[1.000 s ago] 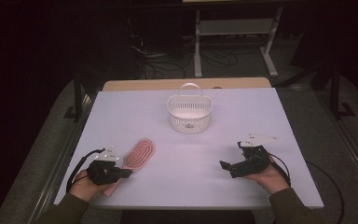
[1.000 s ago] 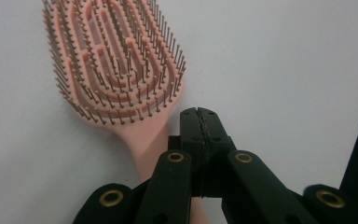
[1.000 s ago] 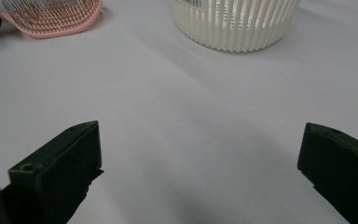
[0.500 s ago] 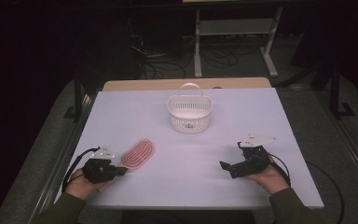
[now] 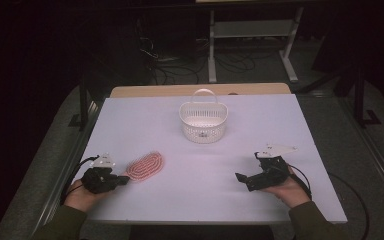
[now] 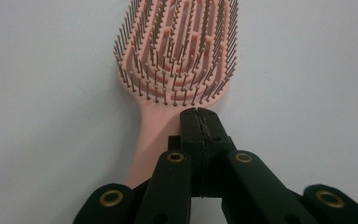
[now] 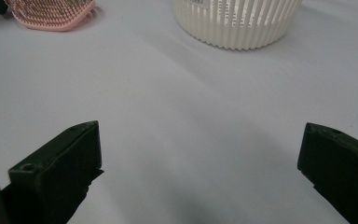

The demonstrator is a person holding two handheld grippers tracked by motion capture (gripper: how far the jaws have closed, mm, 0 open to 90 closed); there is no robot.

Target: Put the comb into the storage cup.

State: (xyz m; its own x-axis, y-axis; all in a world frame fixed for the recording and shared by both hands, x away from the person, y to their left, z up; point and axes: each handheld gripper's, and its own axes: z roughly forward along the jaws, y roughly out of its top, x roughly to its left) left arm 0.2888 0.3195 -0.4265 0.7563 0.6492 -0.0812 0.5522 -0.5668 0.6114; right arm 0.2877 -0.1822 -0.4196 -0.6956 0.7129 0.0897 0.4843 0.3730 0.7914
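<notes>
A pink hairbrush [image 5: 146, 166] lies bristles up on the white table [image 5: 195, 200], at the front left. Its bristled head [image 6: 179, 51] points away from my left gripper [image 5: 122, 179]. That gripper [image 6: 198, 114] is shut, its jaws pressed together over the right edge of the brush's handle [image 6: 145, 140], at the neck. I see nothing between the jaws. A white slatted basket [image 5: 203, 121] with a hoop handle stands at the middle back. My right gripper [image 5: 241, 178] rests at the front right, open [image 7: 200, 168] and holding nothing, with bare table between its jaws.
The right gripper view has the basket's wall [image 7: 237, 23] ahead and the brush's head [image 7: 51, 14] at the top left. A wooden edge [image 5: 200, 90] runs behind the table. Beyond it are dark floor, cables and a metal shelf frame [image 5: 252, 30].
My left hand and gripper have drawn slightly left along the front edge. The brush sits almost where it was. The right gripper has not moved.
</notes>
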